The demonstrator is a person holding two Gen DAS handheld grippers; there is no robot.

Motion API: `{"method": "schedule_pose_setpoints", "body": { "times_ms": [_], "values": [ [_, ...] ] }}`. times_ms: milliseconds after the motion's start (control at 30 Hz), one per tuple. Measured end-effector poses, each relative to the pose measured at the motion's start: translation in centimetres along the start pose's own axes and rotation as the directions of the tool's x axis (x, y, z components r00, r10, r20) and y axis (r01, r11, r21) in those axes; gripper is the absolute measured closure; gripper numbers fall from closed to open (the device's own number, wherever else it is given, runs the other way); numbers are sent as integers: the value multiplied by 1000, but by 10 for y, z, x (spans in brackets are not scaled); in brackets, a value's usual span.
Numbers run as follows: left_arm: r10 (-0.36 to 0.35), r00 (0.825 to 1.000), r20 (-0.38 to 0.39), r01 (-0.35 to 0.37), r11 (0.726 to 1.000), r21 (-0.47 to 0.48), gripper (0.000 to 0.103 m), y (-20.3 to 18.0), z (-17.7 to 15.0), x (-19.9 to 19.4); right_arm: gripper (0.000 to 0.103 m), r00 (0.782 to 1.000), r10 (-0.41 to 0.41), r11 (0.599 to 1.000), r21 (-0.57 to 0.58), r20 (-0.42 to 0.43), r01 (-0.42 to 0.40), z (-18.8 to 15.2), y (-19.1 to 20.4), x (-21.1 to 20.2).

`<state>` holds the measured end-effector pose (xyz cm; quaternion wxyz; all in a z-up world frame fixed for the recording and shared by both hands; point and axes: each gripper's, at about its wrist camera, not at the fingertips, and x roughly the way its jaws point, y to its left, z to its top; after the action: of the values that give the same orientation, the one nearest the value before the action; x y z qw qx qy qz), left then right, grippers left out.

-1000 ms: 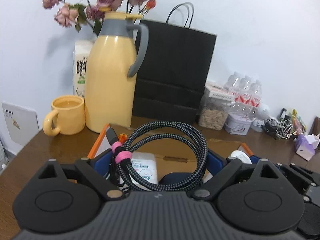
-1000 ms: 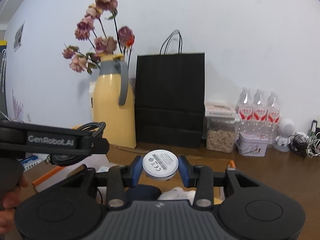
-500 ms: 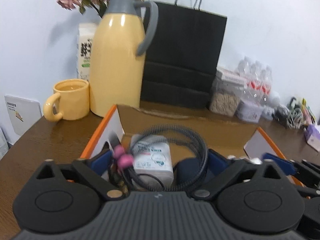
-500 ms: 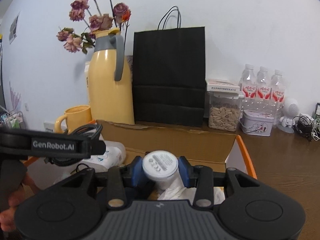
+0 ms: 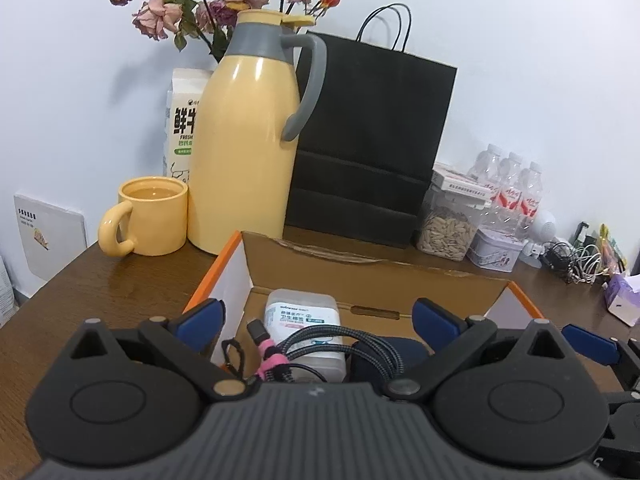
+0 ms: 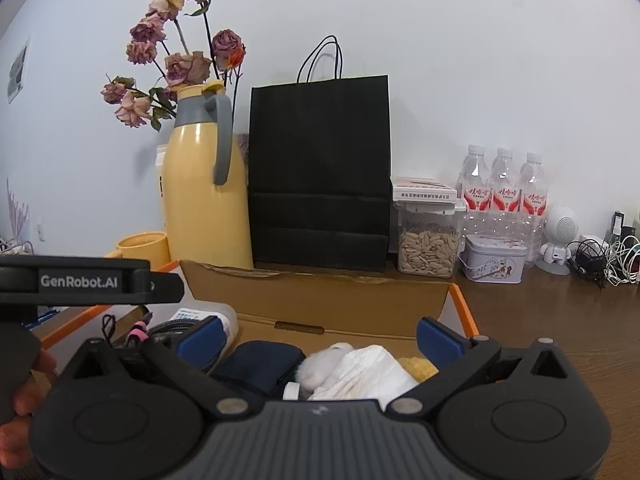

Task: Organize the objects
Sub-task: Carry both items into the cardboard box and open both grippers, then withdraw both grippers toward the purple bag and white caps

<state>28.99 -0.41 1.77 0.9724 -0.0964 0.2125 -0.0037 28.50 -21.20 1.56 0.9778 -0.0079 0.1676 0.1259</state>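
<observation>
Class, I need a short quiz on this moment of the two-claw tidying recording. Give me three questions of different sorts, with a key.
1. True or false: the left claw is shut on the braided cable.
2. Multiple choice: the cardboard box stands in front of
A. a black paper bag
B. a blue bucket
C. a laptop
3. Fill in: the mug and the jug beside it are both ____ in colour.

Key: 1 false, both claws are open and the cable lies in the box on a white pack; 2 A; 3 yellow.
</observation>
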Motion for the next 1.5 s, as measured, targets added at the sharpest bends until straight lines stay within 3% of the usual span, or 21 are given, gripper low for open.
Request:
{"method": "schedule_pose_setpoints", "body": {
  "times_ms": [267, 567, 1067, 1400, 1467, 1500],
  "values": [
    [-39, 997, 63, 39, 999, 4, 0, 1, 6, -35, 0, 999, 14, 1000, -8, 53, -14, 5, 1, -27],
    [-30, 998, 46, 29, 999, 32, 0, 12, -5, -73, 0, 998, 40, 999, -31, 56, -39, 2, 7, -67],
    [29, 999, -13, -28, 998, 64, 0, 46, -41, -144, 0, 993, 106, 992, -58, -45, -108, -38, 26, -120],
    [80, 993, -87, -72, 993, 89, 0, 77, -82, -171, 0, 970, 198, 971, -105, -143, -214, -61, 65, -127],
    [84, 993, -85, -77, 993, 86, 0, 83, -88, -178, 5, 964, 218, 965, -116, -152, -236, -64, 74, -125],
    [86, 993, -83, -80, 993, 83, 0, 86, -90, -181, 13, 961, 229, 961, -121, -157, -249, -65, 78, -125]
  ]
}}
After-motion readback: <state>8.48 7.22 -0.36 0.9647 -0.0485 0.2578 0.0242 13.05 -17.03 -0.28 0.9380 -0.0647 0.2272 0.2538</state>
